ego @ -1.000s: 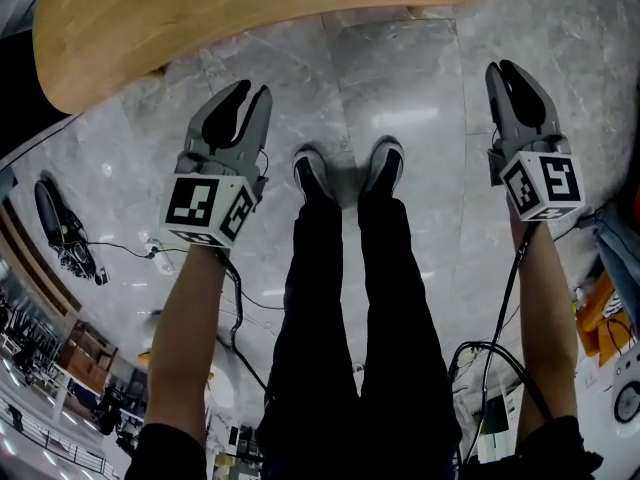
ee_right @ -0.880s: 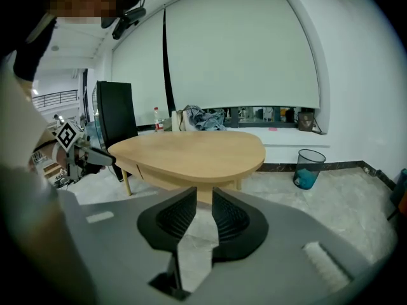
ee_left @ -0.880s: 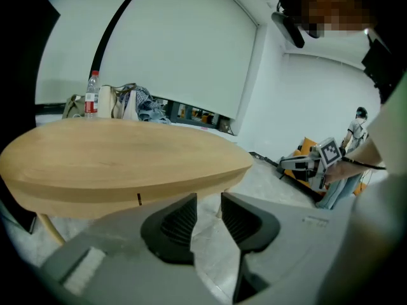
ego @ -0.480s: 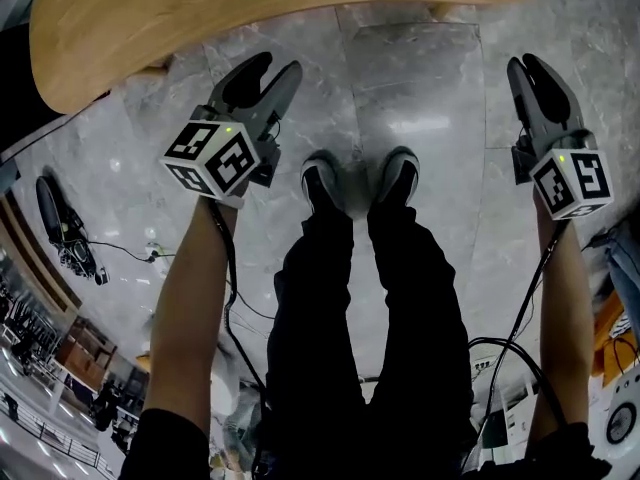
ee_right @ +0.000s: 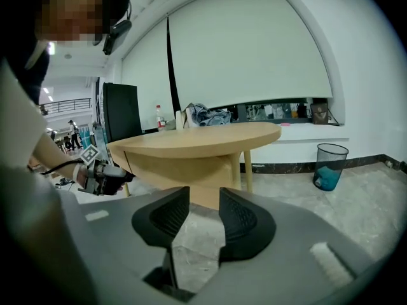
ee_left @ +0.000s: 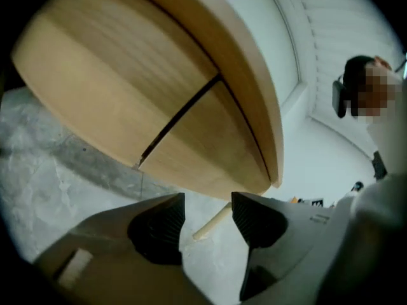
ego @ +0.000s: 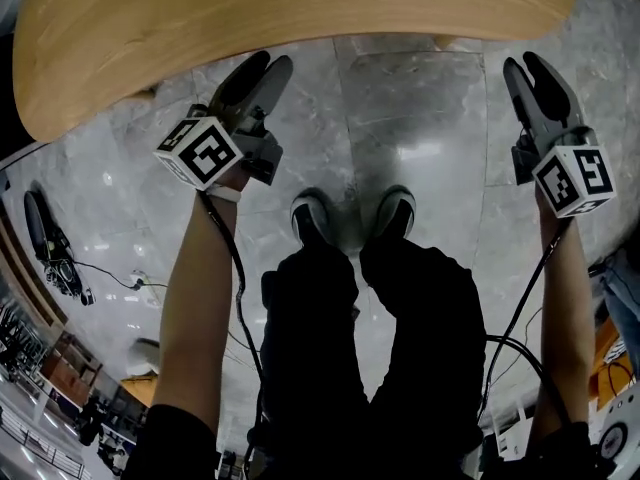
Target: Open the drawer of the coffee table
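Both grippers low in front of the coffee table, neither in contact with it. Left gripper: we read its jaws as well apart, having just been opening; in the left gripper view only pale floor and a slanting table leg show in the gap beyond the ribbed pads, and nothing is gripped. It points up at the table's underside, close under the rim of the wooden top. There we see the apron split by a dark seam into two panels, both lying flush; the drawer is one of them, but we cannot tell which, and it reads as closed. Right gripper: jaws moderately apart, narrower than the left, also having just been opening; the right gripper view shows grey marble floor in the gap and no object between the pads. It stands well to the side of the left one, facing the table from a little farther back, over open floor. From that view the left gripper shows just beside the table's near edge. A waste bin stands by the far wall. The person's shoes sit between the two arms.
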### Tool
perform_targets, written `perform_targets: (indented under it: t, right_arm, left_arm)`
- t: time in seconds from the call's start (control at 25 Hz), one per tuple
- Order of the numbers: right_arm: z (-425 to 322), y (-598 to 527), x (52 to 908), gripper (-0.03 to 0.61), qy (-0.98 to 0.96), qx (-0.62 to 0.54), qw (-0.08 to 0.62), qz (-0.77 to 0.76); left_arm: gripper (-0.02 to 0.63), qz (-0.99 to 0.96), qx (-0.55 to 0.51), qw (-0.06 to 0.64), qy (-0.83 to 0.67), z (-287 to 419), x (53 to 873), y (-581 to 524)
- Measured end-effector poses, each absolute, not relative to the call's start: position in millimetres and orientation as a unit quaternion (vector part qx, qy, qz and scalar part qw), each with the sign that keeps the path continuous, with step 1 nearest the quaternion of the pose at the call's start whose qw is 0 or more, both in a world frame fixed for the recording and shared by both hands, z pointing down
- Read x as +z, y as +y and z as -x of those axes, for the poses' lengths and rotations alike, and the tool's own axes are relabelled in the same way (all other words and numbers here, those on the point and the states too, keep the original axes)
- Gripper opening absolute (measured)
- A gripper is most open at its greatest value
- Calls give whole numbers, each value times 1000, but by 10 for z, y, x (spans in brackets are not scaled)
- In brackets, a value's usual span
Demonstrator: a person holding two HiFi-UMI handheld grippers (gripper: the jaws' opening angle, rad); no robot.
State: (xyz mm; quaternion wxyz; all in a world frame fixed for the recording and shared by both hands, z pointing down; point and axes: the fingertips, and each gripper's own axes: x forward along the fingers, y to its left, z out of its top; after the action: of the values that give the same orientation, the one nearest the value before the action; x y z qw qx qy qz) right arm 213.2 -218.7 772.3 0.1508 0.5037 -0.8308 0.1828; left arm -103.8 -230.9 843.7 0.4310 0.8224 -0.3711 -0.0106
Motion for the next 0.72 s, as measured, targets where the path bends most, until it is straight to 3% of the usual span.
perform_targets:
  t: [0.16, 0.44, 0.72]
  right_arm:
    - [-2182, -2380, 7841, 167, -836, 189, 149, -493]
    - [-2075, -2516, 8002, 294, -857, 195, 139, -456]
    - [-1947, -2690, 7847, 321, -869, 164, 128, -450]
  left_arm:
    - [252, -815, -74, 456, -349, 1057, 8512, -2528]
    - [285, -818, -109, 452, -337, 1095, 8675, -2679]
    - [299, -831, -143, 444, -302, 1004, 8447, -2708]
